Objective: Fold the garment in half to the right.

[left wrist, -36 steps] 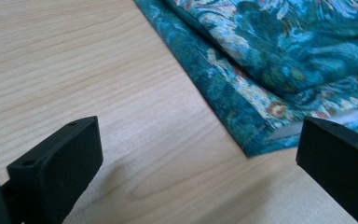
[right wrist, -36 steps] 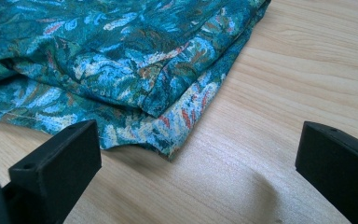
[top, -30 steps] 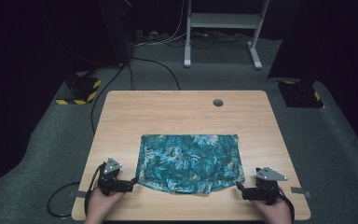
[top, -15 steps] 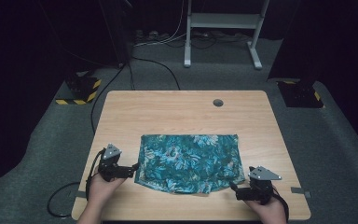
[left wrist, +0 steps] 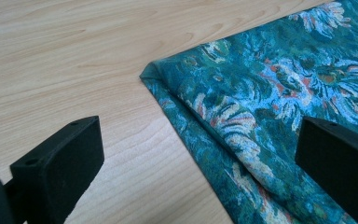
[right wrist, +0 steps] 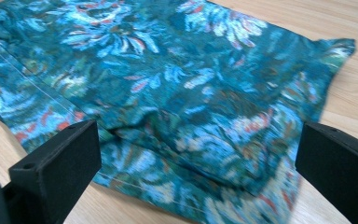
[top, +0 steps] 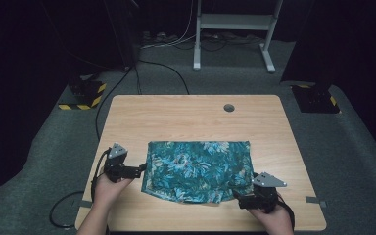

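A folded teal cloth with a floral print lies flat on the near half of the wooden table. My left gripper is at the cloth's left edge, open, its jaws pointing right toward the fabric. In the left gripper view the cloth's folded corner lies ahead, and the gripper straddles the hem. My right gripper is at the cloth's near right corner, open. In the right gripper view the gripper has rumpled fabric between its wide jaws, not pinched.
A round cable hole sits in the table's far side. Cables trail off the near left edge. Beyond the table, a white stand and yellow-black striped bases rest on grey carpet.
Both grippers have moved inward toward the cloth: the left one up and right to its left edge, the right one left to its near right corner. The cloth has not shifted.
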The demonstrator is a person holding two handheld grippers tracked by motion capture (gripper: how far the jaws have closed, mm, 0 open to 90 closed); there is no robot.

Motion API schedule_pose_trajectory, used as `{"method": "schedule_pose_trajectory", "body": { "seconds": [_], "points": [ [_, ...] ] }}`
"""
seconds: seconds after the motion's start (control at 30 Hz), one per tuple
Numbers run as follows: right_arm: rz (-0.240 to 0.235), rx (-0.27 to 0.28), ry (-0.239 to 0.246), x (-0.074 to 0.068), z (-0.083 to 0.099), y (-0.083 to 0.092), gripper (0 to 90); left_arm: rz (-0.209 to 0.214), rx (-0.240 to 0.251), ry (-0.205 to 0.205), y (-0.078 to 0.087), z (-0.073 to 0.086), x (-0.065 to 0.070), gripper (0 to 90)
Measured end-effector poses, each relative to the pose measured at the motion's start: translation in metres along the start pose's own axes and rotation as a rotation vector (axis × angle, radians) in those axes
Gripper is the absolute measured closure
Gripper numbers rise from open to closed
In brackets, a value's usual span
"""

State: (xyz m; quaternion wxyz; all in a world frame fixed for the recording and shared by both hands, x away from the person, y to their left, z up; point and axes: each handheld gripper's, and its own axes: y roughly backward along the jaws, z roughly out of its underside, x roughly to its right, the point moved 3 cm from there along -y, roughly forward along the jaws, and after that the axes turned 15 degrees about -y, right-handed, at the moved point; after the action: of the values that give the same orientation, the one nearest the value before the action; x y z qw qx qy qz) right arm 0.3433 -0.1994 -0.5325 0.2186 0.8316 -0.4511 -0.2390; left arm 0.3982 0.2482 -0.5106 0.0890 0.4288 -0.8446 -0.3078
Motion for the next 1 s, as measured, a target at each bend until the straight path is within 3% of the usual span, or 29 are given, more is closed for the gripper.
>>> {"method": "schedule_pose_trajectory", "body": {
  "seconds": [1.0],
  "points": [
    [-0.142,-0.013,0.048,-0.082,-0.023,-0.039,0.0,0.024,0.030,0.029,-0.026,-0.016,-0.026,1.5]
  ]
}}
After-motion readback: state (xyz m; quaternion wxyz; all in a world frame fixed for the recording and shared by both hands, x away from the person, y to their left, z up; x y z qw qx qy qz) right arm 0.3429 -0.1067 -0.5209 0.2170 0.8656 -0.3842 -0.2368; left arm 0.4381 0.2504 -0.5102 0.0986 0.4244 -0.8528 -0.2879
